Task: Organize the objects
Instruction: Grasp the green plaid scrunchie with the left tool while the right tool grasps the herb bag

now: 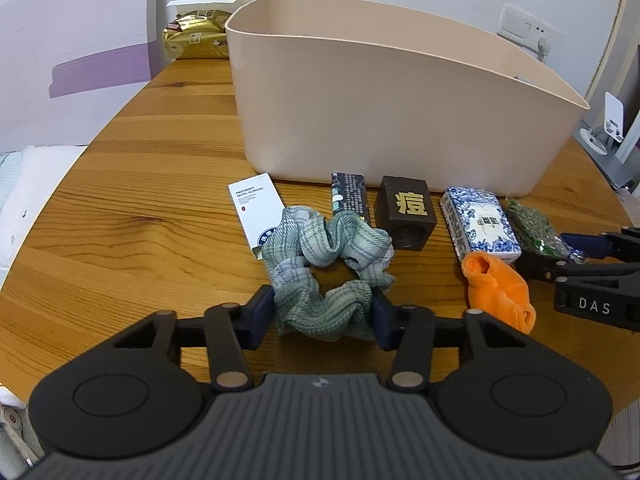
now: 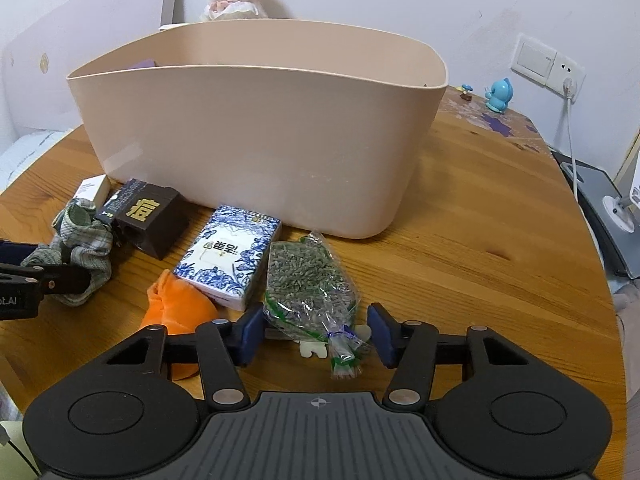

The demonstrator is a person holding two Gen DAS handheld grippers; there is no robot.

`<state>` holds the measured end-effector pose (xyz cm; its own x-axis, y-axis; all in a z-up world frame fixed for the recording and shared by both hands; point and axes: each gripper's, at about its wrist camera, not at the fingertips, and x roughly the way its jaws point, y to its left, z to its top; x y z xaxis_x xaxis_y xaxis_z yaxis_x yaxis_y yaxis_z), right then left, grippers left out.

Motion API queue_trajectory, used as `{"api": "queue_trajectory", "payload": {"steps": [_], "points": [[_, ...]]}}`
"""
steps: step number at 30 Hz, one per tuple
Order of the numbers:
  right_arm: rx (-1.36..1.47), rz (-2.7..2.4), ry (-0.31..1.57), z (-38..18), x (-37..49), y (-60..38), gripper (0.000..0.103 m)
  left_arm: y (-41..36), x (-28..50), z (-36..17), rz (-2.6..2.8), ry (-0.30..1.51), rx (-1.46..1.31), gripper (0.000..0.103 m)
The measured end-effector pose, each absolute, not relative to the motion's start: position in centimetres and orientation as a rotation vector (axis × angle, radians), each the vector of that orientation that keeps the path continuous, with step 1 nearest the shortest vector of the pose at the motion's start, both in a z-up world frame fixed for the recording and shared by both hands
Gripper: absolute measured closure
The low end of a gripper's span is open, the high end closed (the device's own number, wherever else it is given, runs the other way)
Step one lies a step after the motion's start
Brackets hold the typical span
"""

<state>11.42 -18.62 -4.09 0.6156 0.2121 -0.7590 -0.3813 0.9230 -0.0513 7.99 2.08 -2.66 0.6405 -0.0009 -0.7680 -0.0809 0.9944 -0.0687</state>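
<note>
Left gripper (image 1: pixel 324 314) straddles the green plaid fabric scrunchie (image 1: pixel 330 270) lying before the beige plastic bin (image 1: pixel 400 120), fingers released, while right gripper (image 2: pixel 316 332), also released, straddles the clear packet of dried herbs (image 2: pixel 310 284), long axis toward the bin.

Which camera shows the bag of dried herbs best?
The right wrist view: the clear herb bag lies whole between the right gripper fingers. The left wrist view catches it only at the edge, partly hidden.
</note>
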Motion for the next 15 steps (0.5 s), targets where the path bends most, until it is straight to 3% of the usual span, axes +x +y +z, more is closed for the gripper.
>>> {"api": "queue_trajectory", "payload": {"steps": [8,15], "points": [[-0.149,0.325,0.828,-4.0,10.2,-19.7,0.051,2.5,7.2,-2.3,0.013,0.869,-0.114,0.078],[-0.159,0.307,0.806,-3.5,9.2,-20.1,0.05,2.8,6.4,-2.3,0.004,0.867,-0.118,0.078]]}}
